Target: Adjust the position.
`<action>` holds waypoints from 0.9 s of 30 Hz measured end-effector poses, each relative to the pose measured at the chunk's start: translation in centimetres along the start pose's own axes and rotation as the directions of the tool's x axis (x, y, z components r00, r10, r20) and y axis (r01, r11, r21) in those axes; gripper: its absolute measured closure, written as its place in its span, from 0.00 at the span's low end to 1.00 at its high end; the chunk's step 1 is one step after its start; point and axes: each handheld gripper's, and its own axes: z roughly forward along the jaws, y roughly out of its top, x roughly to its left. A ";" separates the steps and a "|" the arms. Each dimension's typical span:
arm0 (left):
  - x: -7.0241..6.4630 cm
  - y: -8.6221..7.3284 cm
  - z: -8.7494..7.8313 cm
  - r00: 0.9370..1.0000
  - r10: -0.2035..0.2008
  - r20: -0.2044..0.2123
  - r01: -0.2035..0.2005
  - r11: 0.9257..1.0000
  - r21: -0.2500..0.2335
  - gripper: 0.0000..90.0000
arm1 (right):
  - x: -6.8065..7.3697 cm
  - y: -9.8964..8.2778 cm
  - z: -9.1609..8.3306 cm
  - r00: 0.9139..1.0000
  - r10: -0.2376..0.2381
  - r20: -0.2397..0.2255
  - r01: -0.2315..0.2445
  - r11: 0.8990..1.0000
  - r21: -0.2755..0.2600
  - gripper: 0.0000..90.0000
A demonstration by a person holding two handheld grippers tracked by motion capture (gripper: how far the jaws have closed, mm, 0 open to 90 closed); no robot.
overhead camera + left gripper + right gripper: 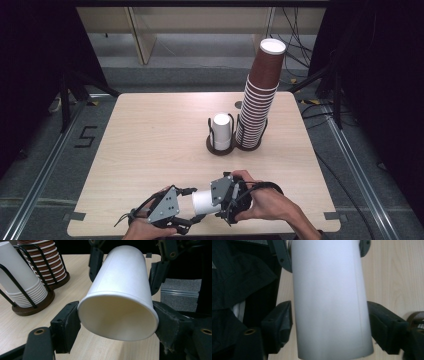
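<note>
1. Worktop [150,150]: pale wood grain, your forearms entering at its near edge.
2. Brown cup stack [260,95]: a tall leaning column in a round base at the far right of the worktop, its top cup showing a white inside.
3. White cup stack [221,131]: short, set in a black wire holder [210,131] just beside the brown stack, on its left.
4. Your left tongs [192,220]: closed on the white cup [205,202]; in the left gripper view both pads press the cup's wide rim [117,315], its mouth facing that camera.
5. Your right tongs [220,197]: straddling the same cup from the other end. In the right gripper view the right pad sits at the cup wall [329,300]; a thin gap seems to show at the left pad, so a firm grip cannot be told.
6. White cup: lying level between both tongs, above the near edge of the worktop.
</note>
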 end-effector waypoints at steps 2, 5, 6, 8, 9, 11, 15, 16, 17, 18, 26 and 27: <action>0.0 0.0 0.0 1.000 0.003 0.002 -0.003 1.000 -0.006 0.29 | 0.0 -0.1 0.1 1.000 -0.001 -0.021 0.001 1.000 0.000 0.36; 0.3 -0.3 0.0 0.998 -0.066 0.002 0.066 0.995 -0.080 0.22 | -0.2 -0.3 0.0 0.999 -0.012 -0.033 0.011 1.000 -0.015 0.36; 0.3 -0.3 0.0 0.998 -0.066 0.002 0.066 0.995 -0.080 0.18 | -0.2 -0.3 0.0 0.999 -0.012 -0.033 0.011 1.000 -0.015 0.36; 0.5 -0.5 -0.2 0.995 -0.102 -0.018 0.099 0.987 -0.126 0.13 | -0.6 -0.7 -0.2 0.999 0.007 -0.040 -0.009 0.999 -0.043 0.36; 0.7 -0.6 -0.4 0.993 -0.121 -0.010 0.118 0.982 -0.145 0.13 | -0.8 -0.9 -0.3 0.999 0.002 -0.046 -0.004 0.998 -0.063 0.36; 0.9 -0.7 -0.6 0.988 -0.154 0.009 0.153 0.971 -0.186 0.17 | -1.3 -1.6 -0.5 0.997 0.017 -0.077 -0.027 0.992 -0.126 0.36; 1.2 -0.8 -0.8 0.977 -0.209 0.030 0.210 0.950 -0.232 0.16 | -2.5 -3.2 -1.0 0.994 0.058 -0.091 -0.078 0.967 -0.241 0.36; 1.2 -0.8 -0.8 0.977 -0.209 0.030 0.210 0.950 -0.232 0.16 | -2.5 -3.2 -1.0 0.994 0.058 -0.091 -0.078 0.967 -0.241 0.36; 1.2 -0.8 -0.8 0.976 -0.216 0.037 0.219 0.945 -0.241 0.16 | -2.7 -3.3 -1.1 0.995 0.059 -0.082 -0.079 0.962 -0.261 0.36; 1.3 -0.7 -0.8 0.974 -0.223 0.039 0.226 0.942 -0.249 0.16 | -2.7 -3.5 -1.3 0.993 0.073 -0.094 -0.097 0.954 -0.284 0.36; 1.2 -0.7 -0.7 0.966 -0.252 0.063 0.260 0.928 -0.266 0.16 | -2.5 -3.2 -1.2 0.992 0.056 -0.114 -0.090 0.943 -0.321 0.36; 1.2 -0.7 -0.7 0.967 -0.247 0.063 0.254 0.931 -0.262 0.16 | -2.4 -3.2 -1.1 0.992 0.054 -0.116 -0.089 0.941 -0.325 0.36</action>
